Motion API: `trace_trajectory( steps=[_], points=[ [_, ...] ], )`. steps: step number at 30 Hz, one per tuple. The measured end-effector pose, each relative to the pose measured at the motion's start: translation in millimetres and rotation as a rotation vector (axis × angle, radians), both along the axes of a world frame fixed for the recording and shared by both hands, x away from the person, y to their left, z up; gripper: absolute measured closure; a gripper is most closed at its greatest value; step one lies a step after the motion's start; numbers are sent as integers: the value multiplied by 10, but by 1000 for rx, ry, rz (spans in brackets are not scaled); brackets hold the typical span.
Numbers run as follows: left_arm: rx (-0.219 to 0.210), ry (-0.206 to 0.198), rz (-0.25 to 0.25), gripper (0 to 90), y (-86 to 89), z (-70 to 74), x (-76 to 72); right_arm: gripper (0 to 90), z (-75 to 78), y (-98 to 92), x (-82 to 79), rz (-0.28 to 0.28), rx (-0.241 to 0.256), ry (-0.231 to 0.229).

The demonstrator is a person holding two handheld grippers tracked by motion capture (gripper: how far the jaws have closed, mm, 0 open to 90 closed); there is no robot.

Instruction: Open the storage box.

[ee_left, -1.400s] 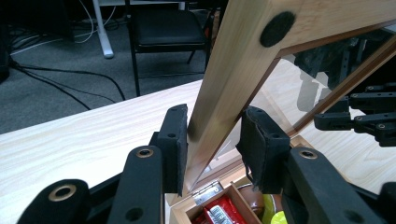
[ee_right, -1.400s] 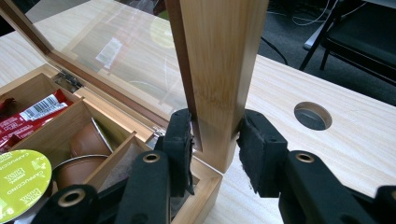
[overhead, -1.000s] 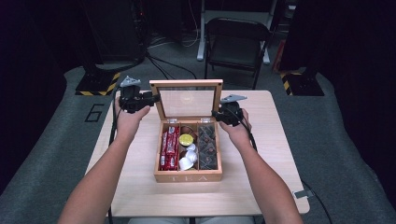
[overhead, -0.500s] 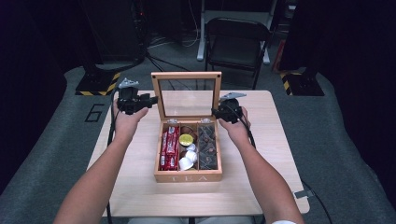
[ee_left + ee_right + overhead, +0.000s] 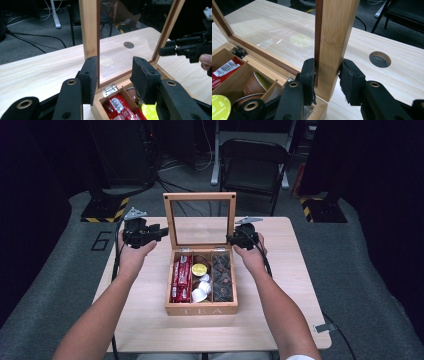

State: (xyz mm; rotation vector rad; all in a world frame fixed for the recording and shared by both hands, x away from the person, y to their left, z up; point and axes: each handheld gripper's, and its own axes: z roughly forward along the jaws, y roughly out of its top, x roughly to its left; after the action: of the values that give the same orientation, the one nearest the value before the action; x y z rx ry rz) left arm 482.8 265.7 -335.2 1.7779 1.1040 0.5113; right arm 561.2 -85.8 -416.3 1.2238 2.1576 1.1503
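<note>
Wooden tea box [image 5: 201, 309] sitting mid-table [image 5: 280, 320], its glass lid [image 5: 200, 200] standing upright at the far side. Right tool [image 5: 327, 75] is pinching the lid's right frame edge; left tool [image 5: 113, 76], jaws spread, is hovering beside the left edge without touching

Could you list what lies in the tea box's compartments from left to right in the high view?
Red packets → capsules → dark tea bags.
</note>
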Motion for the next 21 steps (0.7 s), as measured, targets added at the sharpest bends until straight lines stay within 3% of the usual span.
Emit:
trace_trajectory(
  steps=[7,13,21],
  points=[
    [-2,18,-11,561,47,-65,-70,650,-14,11,51,-24,21,28],
    [-30,32,-21,561,65,-133,-161,647,-35,21,98,-48,39,39],
    [-35,50,-12,561,131,-259,-258,637,-29,64,75,-72,15,32]
  ],
)
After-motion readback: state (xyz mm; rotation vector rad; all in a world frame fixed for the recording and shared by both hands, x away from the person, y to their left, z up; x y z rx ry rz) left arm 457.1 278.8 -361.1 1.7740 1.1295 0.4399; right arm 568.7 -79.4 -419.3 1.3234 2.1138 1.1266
